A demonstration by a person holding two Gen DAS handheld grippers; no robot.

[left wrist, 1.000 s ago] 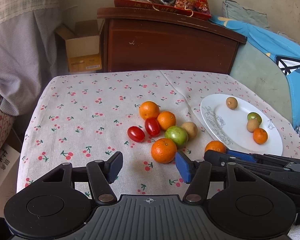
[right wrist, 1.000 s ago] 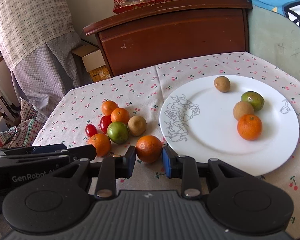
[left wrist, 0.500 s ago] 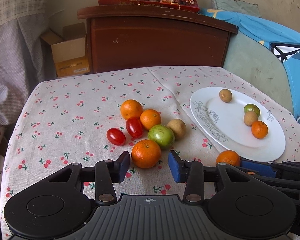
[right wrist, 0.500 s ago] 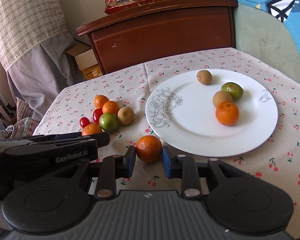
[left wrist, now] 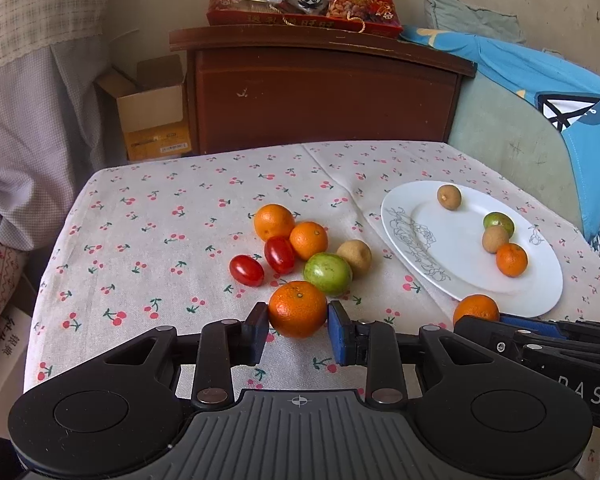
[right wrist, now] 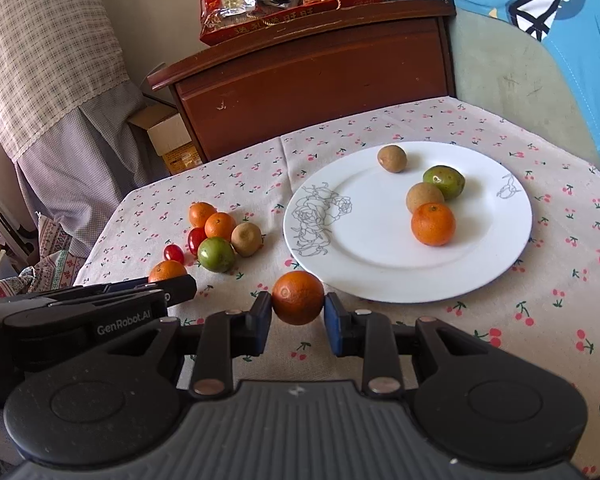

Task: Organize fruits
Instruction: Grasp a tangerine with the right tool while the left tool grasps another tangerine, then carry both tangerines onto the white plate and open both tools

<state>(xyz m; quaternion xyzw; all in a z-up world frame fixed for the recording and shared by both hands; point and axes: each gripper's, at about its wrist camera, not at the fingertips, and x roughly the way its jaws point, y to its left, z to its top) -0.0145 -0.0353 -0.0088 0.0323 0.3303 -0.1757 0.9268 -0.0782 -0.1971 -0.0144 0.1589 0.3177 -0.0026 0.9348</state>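
The right gripper (right wrist: 297,316) pinches an orange (right wrist: 298,297) between its pads just short of the white plate (right wrist: 512,248), while the left gripper (left wrist: 298,332) brackets a tangerine (left wrist: 298,309) at the near edge of the fruit pile, its pads at the skin though firm closure cannot be told. Both fruits are round and smooth, so a shallow pinch may let either roll away. The grippers sit close together and may bump on the way to the plate.

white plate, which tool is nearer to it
Right. The right tool, gripping an orange, sits just off the white plate rim; the left tool is farther left, by the loose pile.
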